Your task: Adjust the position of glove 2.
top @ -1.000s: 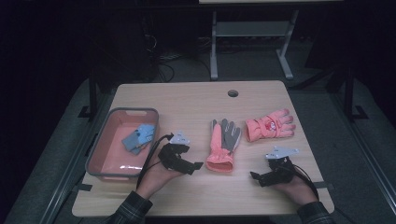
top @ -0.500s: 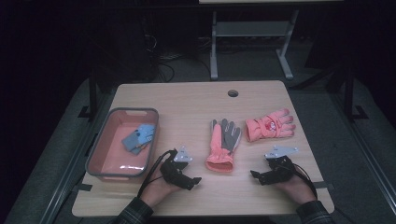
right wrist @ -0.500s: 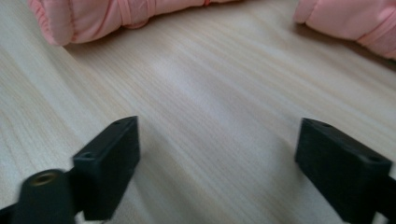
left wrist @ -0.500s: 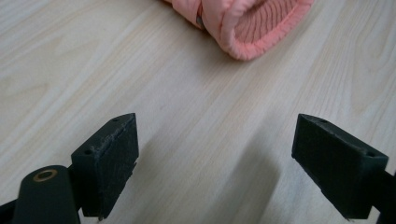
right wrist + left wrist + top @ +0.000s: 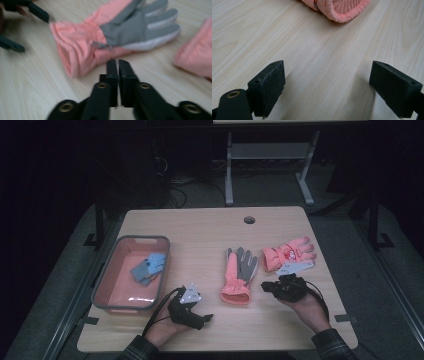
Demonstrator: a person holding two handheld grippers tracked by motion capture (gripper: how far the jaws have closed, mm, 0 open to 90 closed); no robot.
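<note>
Pulling my left gripper [image 5: 200,316] back from the tray [image 5: 107,285], jaws wide apart, I should approach the glove [image 5: 238,275] cuff low; my right gripper [image 5: 272,287] stays clenched empty.

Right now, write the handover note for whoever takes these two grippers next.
Left gripper: open, empty, low over the table's near edge, jaws aimed at the cuff of the pink-and-grey glove.
Right gripper: shut, empty, just right of that glove's cuff.
Things: pink-and-grey glove lies palm up mid-table; pink glove lies to its right; a pair of blue gloves sits in the pink bin.
Done: blue pair binned.
Left, probably: grasp both pink gloves and move them to the bin.
</note>
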